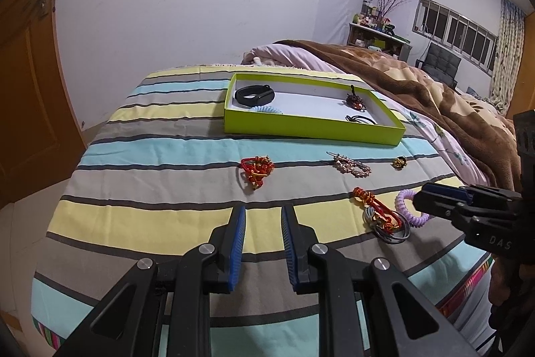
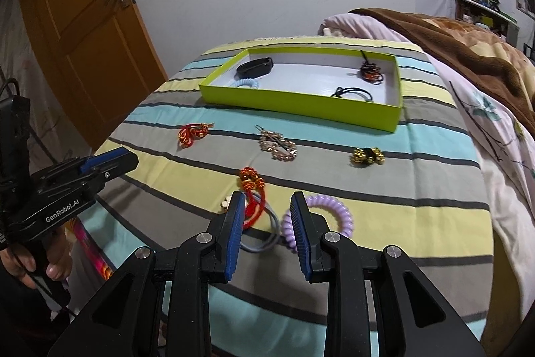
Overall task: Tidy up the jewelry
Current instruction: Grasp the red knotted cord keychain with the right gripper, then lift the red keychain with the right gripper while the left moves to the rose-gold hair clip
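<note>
A lime green tray (image 1: 311, 127) (image 2: 301, 102) lies on the striped bed and holds a black band (image 1: 254, 95), a blue coil tie, a dark red ornament (image 2: 369, 71) and black ties (image 2: 351, 92). Loose on the bedspread are a red knot bracelet (image 1: 256, 171) (image 2: 193, 133), a rhinestone hair clip (image 1: 351, 165) (image 2: 278, 146), a gold and black piece (image 1: 399, 162) (image 2: 367, 156), a red knot piece with grey ties (image 1: 381, 214) (image 2: 252, 186) and a purple coil tie (image 1: 411, 209) (image 2: 329, 209). My right gripper (image 2: 265, 203) is open, just above the red piece and the purple coil. My left gripper (image 1: 262, 213) is open and empty.
A brown blanket (image 1: 434, 89) and a pink quilt are heaped along the right side of the bed. An orange wooden door (image 2: 83, 32) stands at the left. A shelf, a chair and a window are far behind.
</note>
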`<state>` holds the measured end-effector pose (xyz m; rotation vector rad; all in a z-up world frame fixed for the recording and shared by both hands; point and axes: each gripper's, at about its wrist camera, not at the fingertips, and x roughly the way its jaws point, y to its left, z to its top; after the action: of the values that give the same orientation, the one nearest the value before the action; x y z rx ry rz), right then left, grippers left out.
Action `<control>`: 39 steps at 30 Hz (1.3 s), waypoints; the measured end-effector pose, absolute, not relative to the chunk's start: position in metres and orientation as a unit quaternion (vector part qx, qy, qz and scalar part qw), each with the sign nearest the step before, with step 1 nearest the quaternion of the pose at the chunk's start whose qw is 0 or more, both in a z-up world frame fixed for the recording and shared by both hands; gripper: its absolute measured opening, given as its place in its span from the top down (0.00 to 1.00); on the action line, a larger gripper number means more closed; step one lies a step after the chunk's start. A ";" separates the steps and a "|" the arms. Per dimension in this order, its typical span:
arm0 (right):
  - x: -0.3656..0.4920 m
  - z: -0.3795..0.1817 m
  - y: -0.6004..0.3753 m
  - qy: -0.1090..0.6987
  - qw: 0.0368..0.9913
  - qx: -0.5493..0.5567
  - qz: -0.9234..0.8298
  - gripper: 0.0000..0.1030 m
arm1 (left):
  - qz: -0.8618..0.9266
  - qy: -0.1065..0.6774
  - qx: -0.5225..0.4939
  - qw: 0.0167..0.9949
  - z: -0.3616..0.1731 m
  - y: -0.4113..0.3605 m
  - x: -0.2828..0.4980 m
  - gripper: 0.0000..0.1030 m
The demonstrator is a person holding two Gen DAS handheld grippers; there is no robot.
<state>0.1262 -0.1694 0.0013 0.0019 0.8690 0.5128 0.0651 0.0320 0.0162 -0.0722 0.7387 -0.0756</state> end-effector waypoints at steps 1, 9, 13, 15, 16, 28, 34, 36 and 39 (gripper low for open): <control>0.128 0.000 -0.168 0.418 0.874 0.000 0.247 0.72 | -0.037 0.361 -0.035 0.931 0.016 0.032 0.066 0.79; 0.144 -0.010 -0.152 0.435 0.864 -0.012 0.255 0.72 | -0.036 0.359 -0.042 0.932 0.017 0.035 0.071 0.79; 0.152 -0.017 -0.143 0.447 0.857 -0.025 0.256 0.72 | -0.036 0.358 -0.043 0.932 0.017 0.036 0.073 0.79; 0.156 -0.019 -0.138 0.452 0.854 -0.030 0.256 0.72 | -0.035 0.358 -0.044 0.932 0.016 0.037 0.074 0.79; 0.158 -0.020 -0.136 0.454 0.853 -0.033 0.256 0.72 | -0.035 0.359 -0.044 0.932 0.016 0.038 0.074 0.79; 0.165 -0.026 -0.129 0.462 0.848 -0.053 0.253 0.90 | -0.039 0.361 -0.052 0.930 0.015 0.040 0.083 0.79; 0.164 -0.018 -0.140 0.449 0.856 -0.025 0.255 0.90 | -0.058 0.364 -0.057 0.928 0.015 0.033 0.095 0.79; 0.165 -0.014 -0.145 0.444 0.858 -0.010 0.258 0.90 | -0.067 0.365 -0.054 0.927 0.015 0.028 0.100 0.79; 0.166 -0.010 -0.151 0.437 0.862 0.004 0.257 0.90 | -0.082 0.370 -0.051 0.924 0.013 0.019 0.109 0.79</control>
<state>0.1659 -0.1513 -0.0096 0.0094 0.9162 0.5388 0.1087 0.0193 0.0135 -0.1056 0.7594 -0.1674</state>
